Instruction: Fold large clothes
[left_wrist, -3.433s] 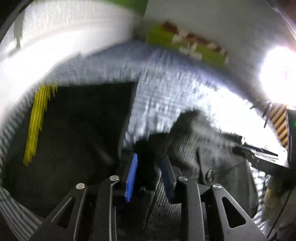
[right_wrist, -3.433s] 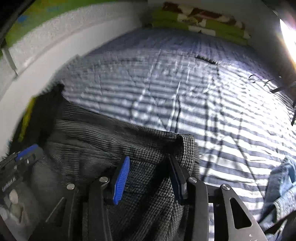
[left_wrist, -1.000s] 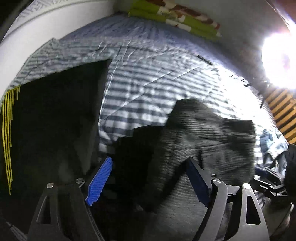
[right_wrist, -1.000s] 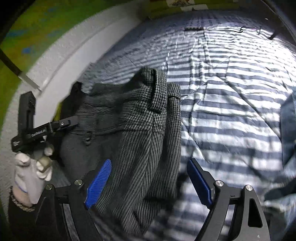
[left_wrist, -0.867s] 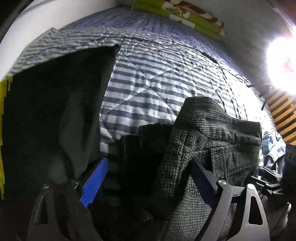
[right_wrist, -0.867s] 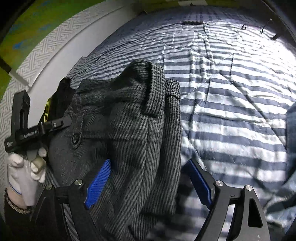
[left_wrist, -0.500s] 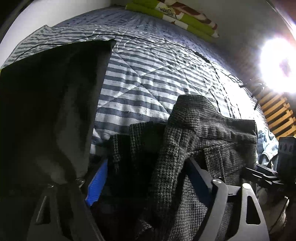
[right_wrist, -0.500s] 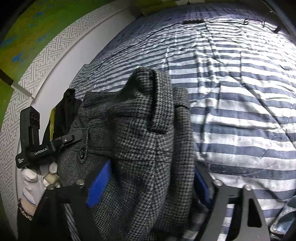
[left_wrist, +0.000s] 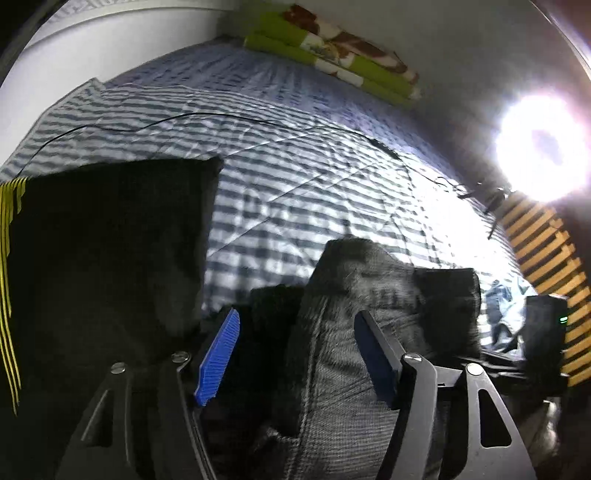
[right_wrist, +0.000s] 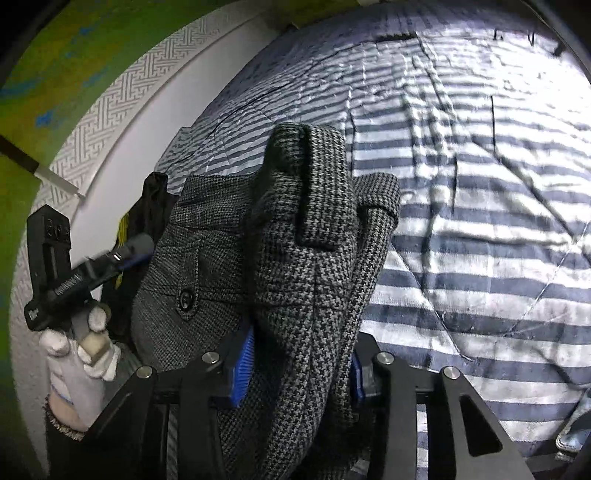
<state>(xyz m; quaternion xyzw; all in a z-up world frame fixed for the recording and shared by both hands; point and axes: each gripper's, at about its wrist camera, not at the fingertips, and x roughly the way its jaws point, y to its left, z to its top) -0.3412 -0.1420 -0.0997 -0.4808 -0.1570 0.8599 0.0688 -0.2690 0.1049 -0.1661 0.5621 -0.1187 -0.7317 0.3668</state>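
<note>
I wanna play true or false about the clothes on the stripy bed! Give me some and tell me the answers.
1. The grey houndstooth woven trousers sit between the right gripper pads. True.
2. The quilted bed cover is plain red. False: it is blue and white striped.
3. A black garment with yellow stripes lies beside the trousers. True.
4. The folded blanket by the far wall is purple. False: it is green with brown and white patches.
5. The left gripper is clamped shut. False: its pads stand apart.

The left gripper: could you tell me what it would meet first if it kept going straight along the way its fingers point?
Most likely the grey houndstooth garment, already bunched between the closing left gripper jaws. Beyond it lies the striped quilt; depth is hard to judge here.
</note>
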